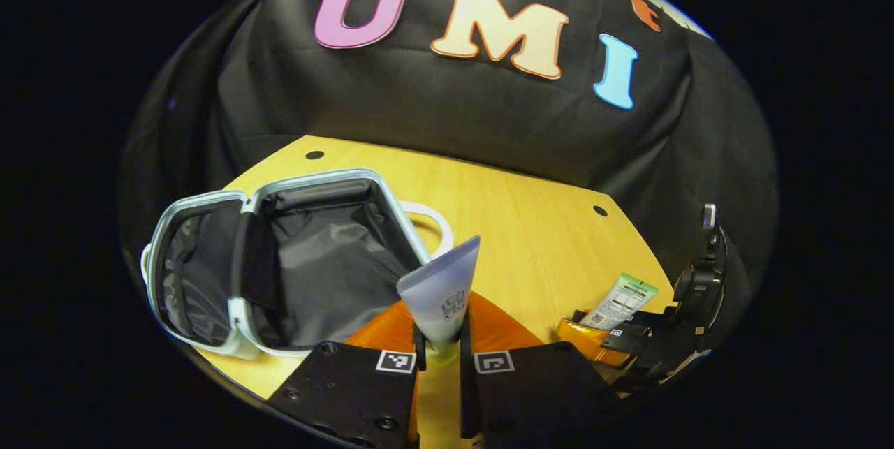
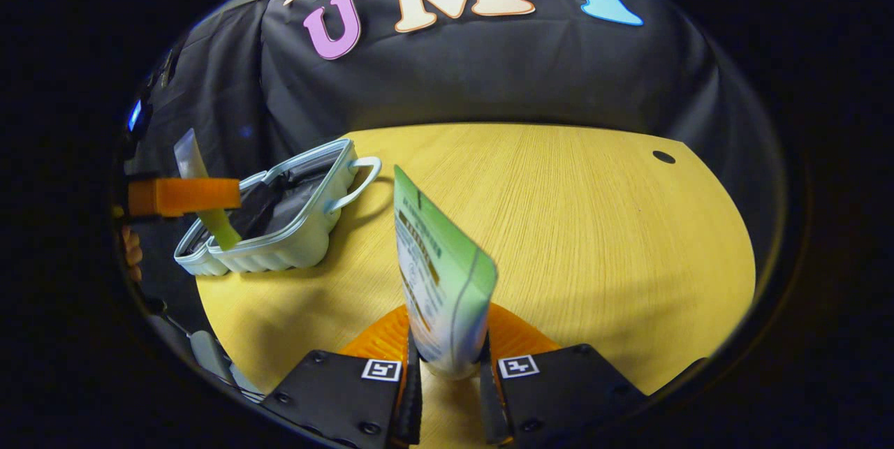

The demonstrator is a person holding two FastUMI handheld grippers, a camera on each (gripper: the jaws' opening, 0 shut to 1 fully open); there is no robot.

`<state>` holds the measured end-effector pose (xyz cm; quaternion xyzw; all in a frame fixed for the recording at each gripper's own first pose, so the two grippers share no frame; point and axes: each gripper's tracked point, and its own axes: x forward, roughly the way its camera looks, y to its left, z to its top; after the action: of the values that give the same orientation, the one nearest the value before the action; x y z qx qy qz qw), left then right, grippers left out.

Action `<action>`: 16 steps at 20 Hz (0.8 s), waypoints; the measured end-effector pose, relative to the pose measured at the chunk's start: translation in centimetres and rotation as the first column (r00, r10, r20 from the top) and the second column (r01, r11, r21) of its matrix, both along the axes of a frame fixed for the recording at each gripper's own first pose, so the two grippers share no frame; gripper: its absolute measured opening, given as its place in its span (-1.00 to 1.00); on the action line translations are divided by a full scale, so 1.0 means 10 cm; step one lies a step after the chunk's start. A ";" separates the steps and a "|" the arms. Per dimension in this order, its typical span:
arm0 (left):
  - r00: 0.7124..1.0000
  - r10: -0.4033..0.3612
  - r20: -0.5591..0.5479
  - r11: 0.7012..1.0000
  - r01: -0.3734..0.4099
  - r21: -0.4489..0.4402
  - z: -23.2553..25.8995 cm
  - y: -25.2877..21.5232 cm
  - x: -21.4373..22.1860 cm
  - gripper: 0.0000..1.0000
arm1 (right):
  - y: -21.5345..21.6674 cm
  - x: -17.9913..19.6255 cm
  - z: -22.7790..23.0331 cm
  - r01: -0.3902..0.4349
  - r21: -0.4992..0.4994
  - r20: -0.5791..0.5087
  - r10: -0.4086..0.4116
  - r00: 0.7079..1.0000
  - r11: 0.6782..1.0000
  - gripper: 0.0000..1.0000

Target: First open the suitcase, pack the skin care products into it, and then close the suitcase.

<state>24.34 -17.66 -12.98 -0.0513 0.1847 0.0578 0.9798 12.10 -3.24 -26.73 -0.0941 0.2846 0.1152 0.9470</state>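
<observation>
2 claws (image 1: 440, 355) (image 2: 447, 372) grip tubes (image 1: 441, 292) (image 2: 440, 281) nr open suitcase (image 1: 279, 260).

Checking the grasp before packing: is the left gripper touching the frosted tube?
Touching. In the left gripper view, the left gripper has both fingers pressed on the frosted tube.

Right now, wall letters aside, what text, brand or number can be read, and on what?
No text reads clearly.
Frosted tube, held in the left gripper: small dark print, too small.
Green and white tube, held in the right gripper: lines of print, blurred.
Square markers on both grippers: patterns, not words.
Suitcase: none seen.
</observation>
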 end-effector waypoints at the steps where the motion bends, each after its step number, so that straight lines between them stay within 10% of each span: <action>1: 1.000 0.021 0.004 1.000 -0.020 -0.003 0.09 0.17 -0.01 -0.69 | 0.04 -0.02 0.07 -0.001 -0.012 0.004 0.001 1.000 1.000 -0.29; 7: 0.982 0.065 -0.178 0.984 -0.093 -0.150 -0.09 1.05 -0.02 -0.69 | 0.48 -0.01 0.43 0.008 -0.006 -0.009 -0.008 1.000 1.000 -0.29; 16: 0.857 -0.057 -0.511 0.953 -0.106 -0.285 -0.96 1.28 0.11 -0.67 | 1.21 0.17 0.68 -0.070 -0.053 -0.042 0.068 0.997 0.996 -0.36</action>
<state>25.39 -4.84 -22.61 -0.1858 0.4452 0.0530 0.8744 13.81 8.89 -19.91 -0.1272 0.3033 0.1419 0.9336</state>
